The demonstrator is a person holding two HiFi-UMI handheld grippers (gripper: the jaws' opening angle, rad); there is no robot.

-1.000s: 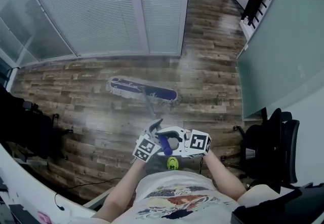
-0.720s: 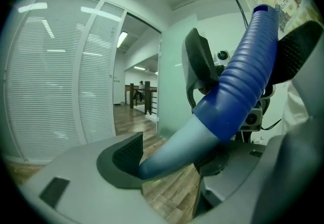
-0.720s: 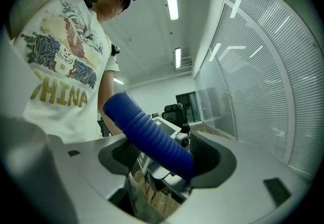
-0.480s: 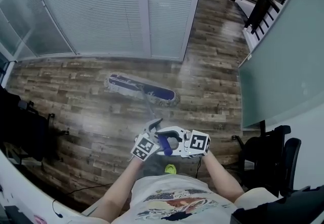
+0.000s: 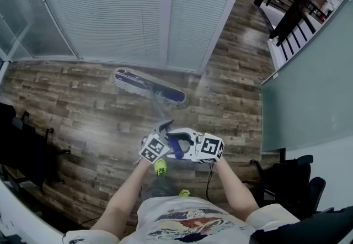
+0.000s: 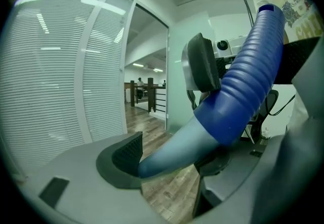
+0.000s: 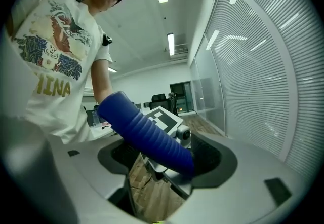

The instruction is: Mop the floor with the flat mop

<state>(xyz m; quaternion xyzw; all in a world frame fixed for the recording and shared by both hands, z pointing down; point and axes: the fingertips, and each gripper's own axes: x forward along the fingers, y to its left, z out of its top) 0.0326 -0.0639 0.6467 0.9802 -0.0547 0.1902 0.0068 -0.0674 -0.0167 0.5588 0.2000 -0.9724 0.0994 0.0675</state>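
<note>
Both tools were clamped on the one mop handle. The left hand-held gripper [image 5: 165, 132] had its jaws closed where the blue ribbed grip [image 5: 175, 147] gave way to the pale shaft. The right hand-held gripper [image 7: 167, 156] was closed on the ribbed part itself, just above the left. They sat close together in front of the person's chest, and neither hold looked any different from a second before.

What had changed was the far end. The flat mop head [image 5: 148, 86] lay flat on the wooden floor [image 5: 94, 121], slanted, with its fringe spread. It was now nearer the foot of the glass wall with the white blinds [image 5: 110, 11] than it had been a second earlier, when a wider band of boards showed between them. The thin shaft [image 5: 158, 108] ran from the mop head back to the grips. A yellow-green shoe [image 5: 160, 167] had come forward to just under the left tool, so the person seemed to have stepped after the mop. The head view had swung with that step, so part of the shift may have been the camera's own.

I judged this a forward push stroke well under way, with the boards between the person and the wall being covered. Little floor was left ahead of the mop head. The next move would likely call for drawing it back or turning it along the wall, while keeping the head flat so that the fringe went on wiping.
</note>
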